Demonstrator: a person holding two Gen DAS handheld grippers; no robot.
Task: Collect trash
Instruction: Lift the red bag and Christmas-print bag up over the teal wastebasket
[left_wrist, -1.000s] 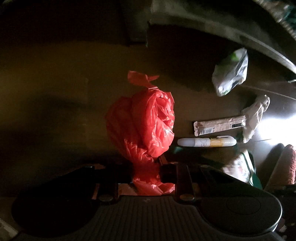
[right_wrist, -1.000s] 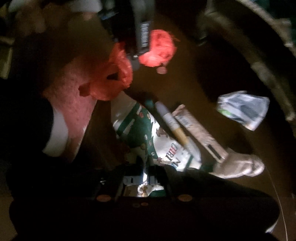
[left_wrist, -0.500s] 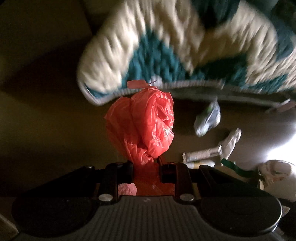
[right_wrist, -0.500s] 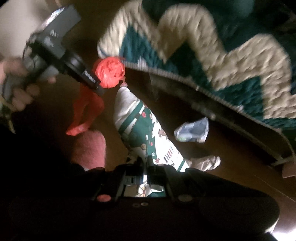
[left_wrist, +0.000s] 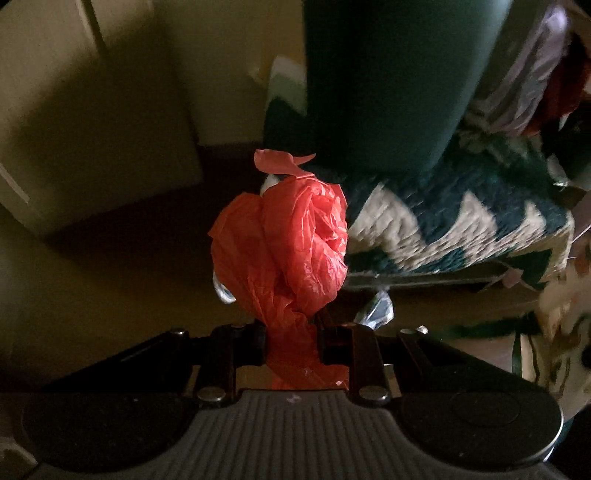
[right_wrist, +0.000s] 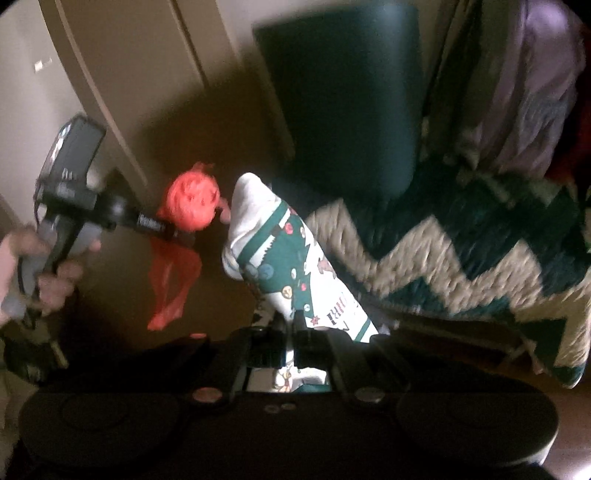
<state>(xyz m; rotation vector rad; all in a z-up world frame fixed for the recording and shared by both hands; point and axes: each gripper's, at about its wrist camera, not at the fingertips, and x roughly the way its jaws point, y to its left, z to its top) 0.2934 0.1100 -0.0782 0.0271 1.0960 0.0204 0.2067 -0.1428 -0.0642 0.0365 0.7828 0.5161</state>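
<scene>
A crumpled red plastic bag (left_wrist: 291, 243) bulges out in front of my left gripper (left_wrist: 292, 339), which is shut on its twisted neck. In the right wrist view the same red bag (right_wrist: 192, 203) shows as a ball at the left, held by the left gripper, with a loose red tail hanging below. My right gripper (right_wrist: 290, 343) is shut on a white and green printed wrapper bag (right_wrist: 291, 273) that stands up in front of it. Both are raised well above the floor. A crumpled silvery wrapper (left_wrist: 375, 310) lies far below on the floor.
A green and cream zigzag knitted blanket (left_wrist: 461, 221) covers furniture at the right, with a dark green cushion (left_wrist: 388, 81) above it. A pale door and wall (right_wrist: 122, 74) fill the left. A person's hand (right_wrist: 48, 273) grips the left tool's handle. Dark floor lies below.
Both grippers have risen from near the floor with their bags still held. The floor litter has dropped away, and the blanket, cushion and door have come into view.
</scene>
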